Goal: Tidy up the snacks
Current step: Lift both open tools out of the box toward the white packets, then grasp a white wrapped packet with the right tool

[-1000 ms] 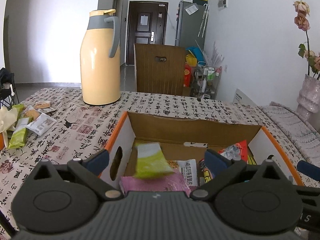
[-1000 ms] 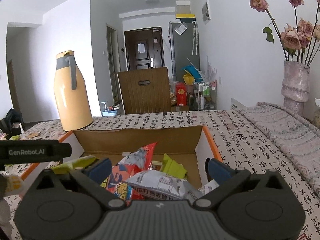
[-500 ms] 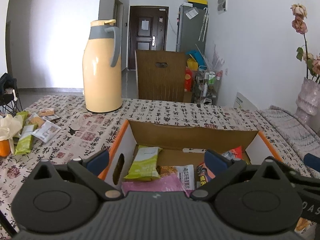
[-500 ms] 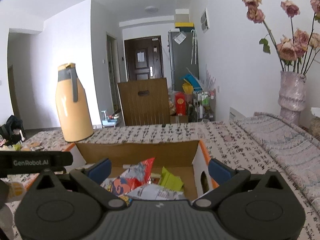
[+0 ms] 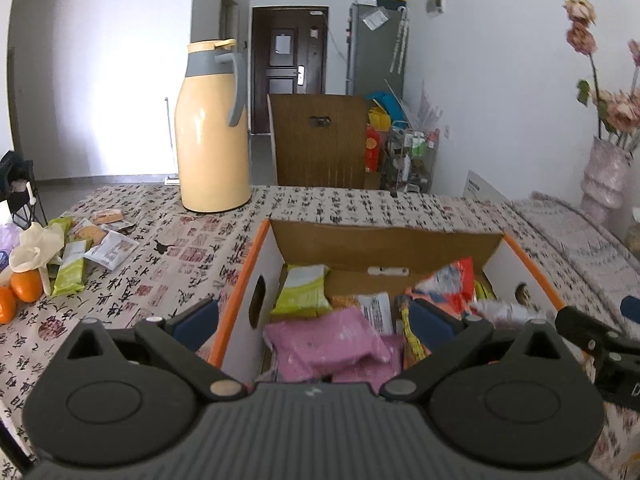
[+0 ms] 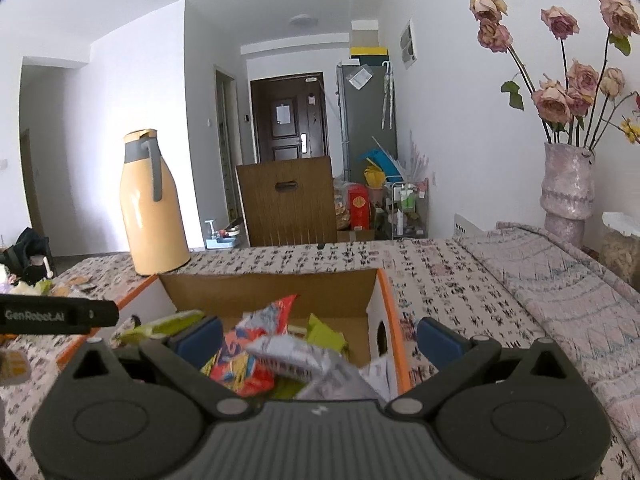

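White walls and ceiling. Dark entrance door at hall end. Grey refrigerator beside it. Brown chair back behind calligraphy-print tablecloth.

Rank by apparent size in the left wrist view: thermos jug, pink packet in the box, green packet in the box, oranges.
1. thermos jug, largest though farthest
2. pink packet, nearest the camera, so flattered
3. green packet
4. oranges, smallest; one is cut off at the edge

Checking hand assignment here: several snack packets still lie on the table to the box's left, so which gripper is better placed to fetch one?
Probably left. The left gripper is open and nearer the loose packets; the right gripper, also open, sits at the cardboard box's far side.
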Demonstrator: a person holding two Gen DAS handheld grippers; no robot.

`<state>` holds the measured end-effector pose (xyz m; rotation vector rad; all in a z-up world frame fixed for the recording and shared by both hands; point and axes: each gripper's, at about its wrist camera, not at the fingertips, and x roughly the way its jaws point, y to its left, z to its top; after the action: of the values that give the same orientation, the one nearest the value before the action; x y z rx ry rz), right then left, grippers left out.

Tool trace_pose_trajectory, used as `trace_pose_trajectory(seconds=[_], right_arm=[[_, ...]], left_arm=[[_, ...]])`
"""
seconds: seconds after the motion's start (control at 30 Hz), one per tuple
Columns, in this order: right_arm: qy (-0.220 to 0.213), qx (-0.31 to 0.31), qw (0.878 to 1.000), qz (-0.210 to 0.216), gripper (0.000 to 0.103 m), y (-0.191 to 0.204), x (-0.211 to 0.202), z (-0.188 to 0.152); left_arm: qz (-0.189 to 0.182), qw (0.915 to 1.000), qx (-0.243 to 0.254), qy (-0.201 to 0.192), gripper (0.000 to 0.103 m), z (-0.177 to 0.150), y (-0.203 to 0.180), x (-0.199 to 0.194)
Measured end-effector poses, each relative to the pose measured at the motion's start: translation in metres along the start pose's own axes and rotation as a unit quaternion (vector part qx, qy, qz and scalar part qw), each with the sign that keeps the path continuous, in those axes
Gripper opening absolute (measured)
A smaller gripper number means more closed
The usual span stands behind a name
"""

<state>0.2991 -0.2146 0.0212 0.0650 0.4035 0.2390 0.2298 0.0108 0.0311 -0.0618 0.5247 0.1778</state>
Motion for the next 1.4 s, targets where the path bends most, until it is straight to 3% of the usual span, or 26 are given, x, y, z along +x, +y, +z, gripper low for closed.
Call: trace_pose_trajectory(seconds=[0.27,0.53,0.87,1.1,1.4], right_arm=[[0.013,-0.002,1.000,0.003,0.103,-0.012,-0.026,-0.023],[0.052,-0.011,0.999,-0.004,0.103,-0.020,-0.042,-0.053],[0.090,-0.004,0.996,-0.021,0.103,-0.034,-0.058,-0.084],[0.101,-0.020,0.994,-0.025,0.103,-0.029,-0.050,-0.083],[0.139,-0.049,0.989,-0.017,0.103,-0.001,-0.010,-0.076]], left_arm=[[-0.017,0.9997,0.015,0.012,0.103,-0.029,0.001,-0.024],[-0.034,0.9984,0.001,0.045,0.103,-0.065,0.011,-0.034],[-0.039,0.9981,0.008,0.046,0.103,-0.092,0.012,-0.025],[-0.037,0.9981,0.000,0.050,0.103,-0.099,0.016,-0.018],[-0.041,0.9976,-0.009,0.054,0.103,-0.101,0.019,-0.017]])
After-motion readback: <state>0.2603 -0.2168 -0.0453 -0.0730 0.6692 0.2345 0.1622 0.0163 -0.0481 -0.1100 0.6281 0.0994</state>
